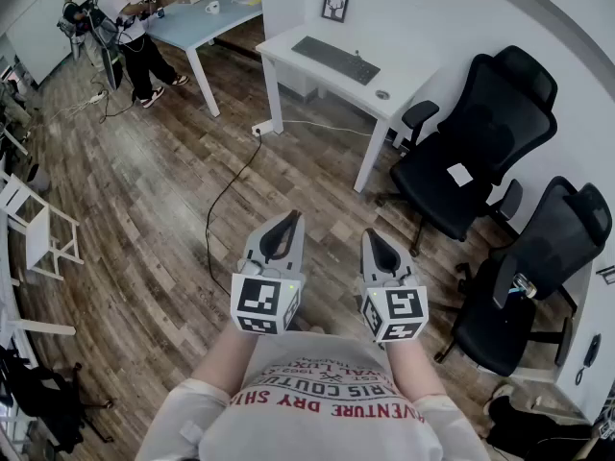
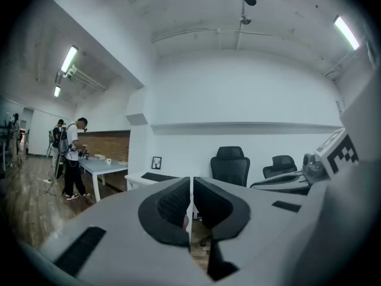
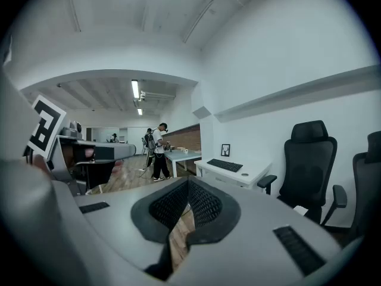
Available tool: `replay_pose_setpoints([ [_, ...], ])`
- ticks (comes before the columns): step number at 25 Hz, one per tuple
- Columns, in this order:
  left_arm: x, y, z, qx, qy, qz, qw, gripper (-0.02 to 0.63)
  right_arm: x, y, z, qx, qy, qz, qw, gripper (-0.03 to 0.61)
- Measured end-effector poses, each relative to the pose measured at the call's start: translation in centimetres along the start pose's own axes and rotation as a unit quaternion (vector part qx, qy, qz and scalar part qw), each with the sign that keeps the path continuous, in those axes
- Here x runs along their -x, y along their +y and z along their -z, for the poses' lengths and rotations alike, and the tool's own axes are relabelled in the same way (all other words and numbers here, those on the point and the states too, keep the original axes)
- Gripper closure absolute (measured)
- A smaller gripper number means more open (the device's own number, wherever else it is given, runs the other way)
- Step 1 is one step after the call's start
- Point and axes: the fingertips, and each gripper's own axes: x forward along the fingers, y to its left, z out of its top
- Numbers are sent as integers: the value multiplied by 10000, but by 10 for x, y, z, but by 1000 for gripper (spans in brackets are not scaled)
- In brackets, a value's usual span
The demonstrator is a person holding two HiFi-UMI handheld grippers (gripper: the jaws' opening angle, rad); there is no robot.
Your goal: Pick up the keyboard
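Two grippers are counted, left gripper (image 1: 291, 217) and right gripper (image 1: 371, 235); one keyboard (image 1: 335, 60); two counters, white counter (image 1: 404, 92) and blue counter (image 1: 204, 25); two black chairs, near chair (image 1: 550, 257) and far chair (image 1: 480, 137); one framed picture (image 1: 334, 6); two people (image 1: 123, 22) are seen.

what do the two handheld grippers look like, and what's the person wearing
The left gripper and right gripper are both light grey shells tapering to a point, with black teardrop-shaped recesses. Each has a white cube of black square markers at its back end. The pads are dark with a ribbed texture. The person wears a white T-shirt with red lettering.
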Motion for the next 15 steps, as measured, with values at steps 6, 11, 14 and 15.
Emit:
replay_pose_setpoints([
  [6, -8, 1, 2, -1, 48, -13, 10000, 577, -4, -1, 3, 52, 34, -7, 10000, 554],
  [11, -11, 2, 5, 11, 90, -3, 10000, 577, -7, -3, 5, 33, 68, -4, 10000, 554],
  [14, -14, 2, 6, -10, 126, -11, 9999, 577, -9, -6, 6, -53, 84, 16, 9999, 554],
  [15, -14, 2, 6, -26, 141, -14, 9999, 577, -9, -6, 7, -105, 71, 0, 9999, 554],
])
